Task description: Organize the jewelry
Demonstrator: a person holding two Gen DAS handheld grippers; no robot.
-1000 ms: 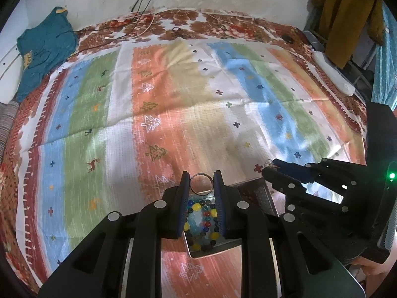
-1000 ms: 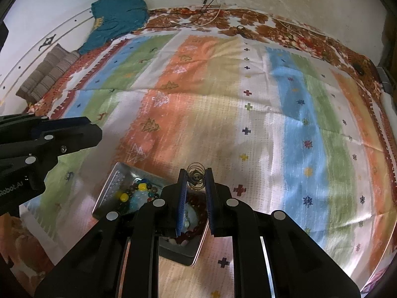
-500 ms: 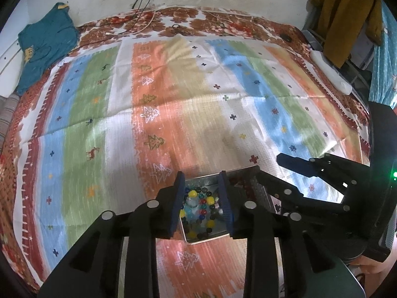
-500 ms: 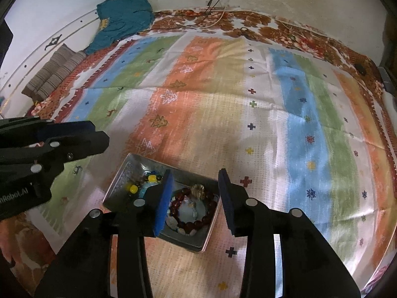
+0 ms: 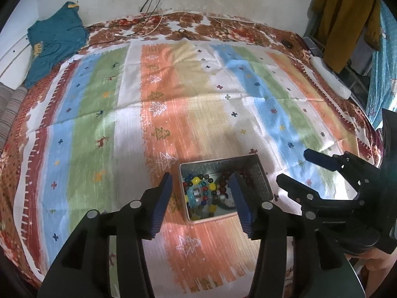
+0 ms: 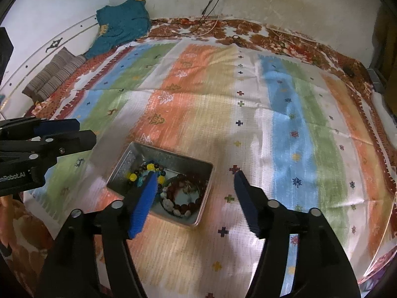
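1. While both claws hover above the striped, multicoloured woven bedspread point(image 5: 198, 104), the shallow rectangular silver metal tin point(image 5: 258, 173) lies flat on its orange stripe.
2. The left claw point(image 5: 201, 198) is spread wide with nothing between its blue pads, and the tin shows in the gap between them.
3. The right claw point(image 6: 196, 198) is likewise wide open and empty; its left blue pad overlaps the tin's near corner in view.
4. Inside the tin lie a multicoloured glass-bead bracelet point(image 5: 201, 193) on one side and a dark red round-bead bracelet point(image 6: 184, 198) on the other.
5. A teal cloth garment point(image 6: 121, 24) sits crumpled at the bed's far corner against the wall.
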